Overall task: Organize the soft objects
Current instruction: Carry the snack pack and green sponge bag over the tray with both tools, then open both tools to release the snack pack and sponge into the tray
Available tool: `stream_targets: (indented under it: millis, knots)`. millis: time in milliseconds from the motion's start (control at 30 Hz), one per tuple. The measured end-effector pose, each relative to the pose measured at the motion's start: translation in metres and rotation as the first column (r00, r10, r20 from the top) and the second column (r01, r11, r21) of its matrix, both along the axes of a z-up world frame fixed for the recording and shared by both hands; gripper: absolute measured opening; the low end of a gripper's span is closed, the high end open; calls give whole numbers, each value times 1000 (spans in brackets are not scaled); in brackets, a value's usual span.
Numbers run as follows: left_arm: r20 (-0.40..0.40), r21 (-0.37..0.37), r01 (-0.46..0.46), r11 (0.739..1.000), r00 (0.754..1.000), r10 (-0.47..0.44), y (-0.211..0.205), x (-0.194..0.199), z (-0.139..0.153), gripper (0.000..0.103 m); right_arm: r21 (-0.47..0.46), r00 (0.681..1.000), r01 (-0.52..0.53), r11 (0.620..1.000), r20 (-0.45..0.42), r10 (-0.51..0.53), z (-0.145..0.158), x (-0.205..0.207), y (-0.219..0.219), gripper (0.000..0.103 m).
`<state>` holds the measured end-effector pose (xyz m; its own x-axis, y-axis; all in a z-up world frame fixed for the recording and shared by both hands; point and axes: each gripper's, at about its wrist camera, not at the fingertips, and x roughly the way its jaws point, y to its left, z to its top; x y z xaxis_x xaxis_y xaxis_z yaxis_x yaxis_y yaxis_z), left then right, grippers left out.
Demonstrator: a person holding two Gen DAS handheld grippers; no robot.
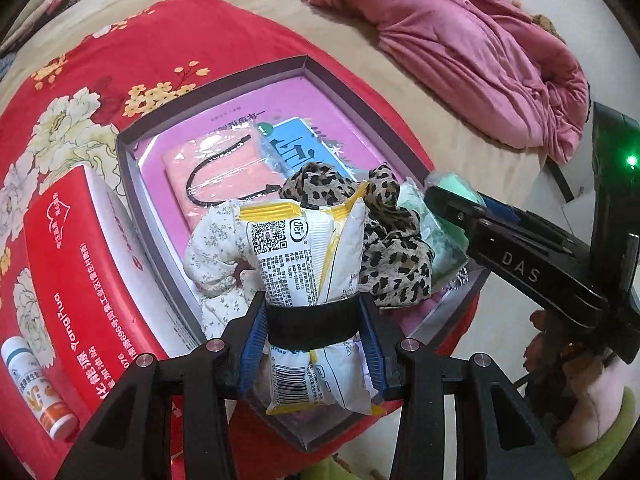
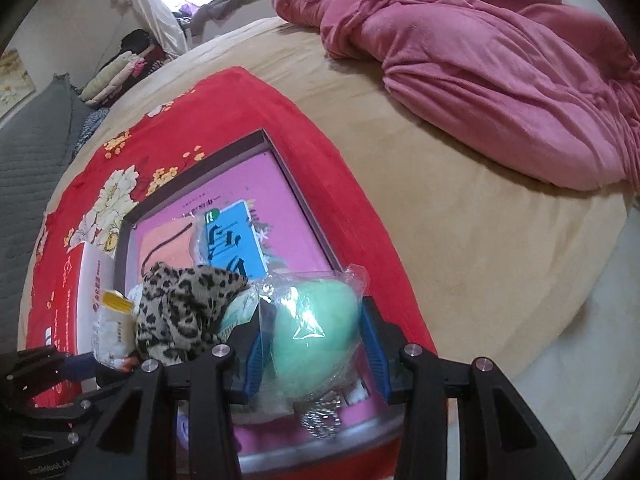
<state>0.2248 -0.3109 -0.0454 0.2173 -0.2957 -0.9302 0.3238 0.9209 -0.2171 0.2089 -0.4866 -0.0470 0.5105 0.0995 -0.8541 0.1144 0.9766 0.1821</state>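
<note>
My left gripper (image 1: 312, 326) is shut on a white and yellow soft packet (image 1: 304, 256), held over the near end of a shallow box (image 1: 132, 184) with a pink floor. In the box lie a leopard-print cloth (image 1: 384, 240), a white floral cloth (image 1: 216, 248), a pink flat pack (image 1: 224, 176) and a blue pack (image 1: 296, 152). My right gripper (image 2: 310, 346) is shut on a mint green soft item in a clear bag (image 2: 316, 328), held over the box's (image 2: 296, 188) near right corner, beside the leopard cloth (image 2: 184, 308). The right gripper also shows in the left wrist view (image 1: 444, 204).
The box sits on a red floral cloth (image 1: 120, 60) on a beige bed (image 2: 460, 220). A red carton (image 1: 76, 264) and a small white bottle (image 1: 36, 388) lie left of the box. A crumpled pink blanket (image 2: 500, 60) lies at the far right.
</note>
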Motion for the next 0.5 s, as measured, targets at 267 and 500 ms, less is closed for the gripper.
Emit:
stream_targets:
  millis: [267,500]
  knots:
    - [13,-8,-8,1000,1000,8,2,1,6,57,-54,998,-67,996,-2,67,5,12,10,48]
    - [33,-17,-6,1000,999,7,5,1,15,65,-57,998,-68,996,11,69,11,7,9,67]
